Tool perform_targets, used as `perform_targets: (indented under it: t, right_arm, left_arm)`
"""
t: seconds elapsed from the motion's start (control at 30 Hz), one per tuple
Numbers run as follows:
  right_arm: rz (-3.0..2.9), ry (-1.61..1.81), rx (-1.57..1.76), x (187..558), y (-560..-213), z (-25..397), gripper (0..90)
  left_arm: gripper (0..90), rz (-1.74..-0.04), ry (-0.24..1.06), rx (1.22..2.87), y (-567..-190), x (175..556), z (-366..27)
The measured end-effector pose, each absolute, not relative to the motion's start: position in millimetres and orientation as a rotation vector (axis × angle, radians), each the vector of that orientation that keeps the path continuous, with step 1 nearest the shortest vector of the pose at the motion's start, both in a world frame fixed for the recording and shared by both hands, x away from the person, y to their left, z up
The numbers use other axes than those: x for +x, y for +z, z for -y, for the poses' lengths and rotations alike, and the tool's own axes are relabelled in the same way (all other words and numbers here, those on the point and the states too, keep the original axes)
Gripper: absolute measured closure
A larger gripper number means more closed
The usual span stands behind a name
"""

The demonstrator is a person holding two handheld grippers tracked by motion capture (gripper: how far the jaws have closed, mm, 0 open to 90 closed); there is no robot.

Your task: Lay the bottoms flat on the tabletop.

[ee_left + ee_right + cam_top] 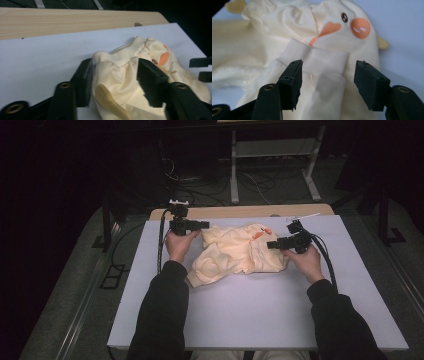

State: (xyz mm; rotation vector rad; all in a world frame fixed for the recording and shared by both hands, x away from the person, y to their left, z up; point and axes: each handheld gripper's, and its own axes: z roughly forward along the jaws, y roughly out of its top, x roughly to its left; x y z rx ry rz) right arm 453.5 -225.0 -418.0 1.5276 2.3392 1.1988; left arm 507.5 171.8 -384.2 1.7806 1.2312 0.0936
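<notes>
A crumpled cream garment (235,252) with orange patches and a small face print lies on the far middle of the white board (260,310). My left gripper (205,225) is at its left edge, pointing right. In the left gripper view the gripper (116,77) is open, its jaws either side of a raised fold of the garment (155,50). My right gripper (271,245) is at the garment's right side, pointing left. The right gripper view has it (328,82) open, astride a ribbed cuff (322,60), with the orange print (360,28) beyond.
The board rests on a wooden table, whose edge (240,211) shows behind it. Bare board stretches in front of the garment and to both sides. Cables (200,185) and a metal frame (272,150) are on the dark floor beyond.
</notes>
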Motion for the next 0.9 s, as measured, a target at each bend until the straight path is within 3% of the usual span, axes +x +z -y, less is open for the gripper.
perform_targets:
  t: [0.23, 0.33, 0.47, 0.9]
  right_arm:
    - [-2.381, 1.138, 1.572, 452.7, -426.5, 225.3, 40.1]
    - [-2.392, 1.149, 1.586, 453.9, -429.2, 222.3, 53.5]
    - [-2.411, 1.113, 1.601, 455.0, -433.0, 219.8, 67.5]
    - [-2.407, 1.116, 1.622, 454.6, -433.5, 222.6, 73.3]
  left_arm:
    - [21.6, -1.12, 0.083, 1.763, -366.1, 483.2, -167.8]
    - [15.6, -1.078, 0.1, 1.781, -357.4, 473.7, -165.4]
    - [14.7, -1.033, 0.095, 1.818, -352.7, 460.8, -163.3]
    - [14.9, -1.023, 0.065, 1.886, -369.8, 433.9, -179.9]
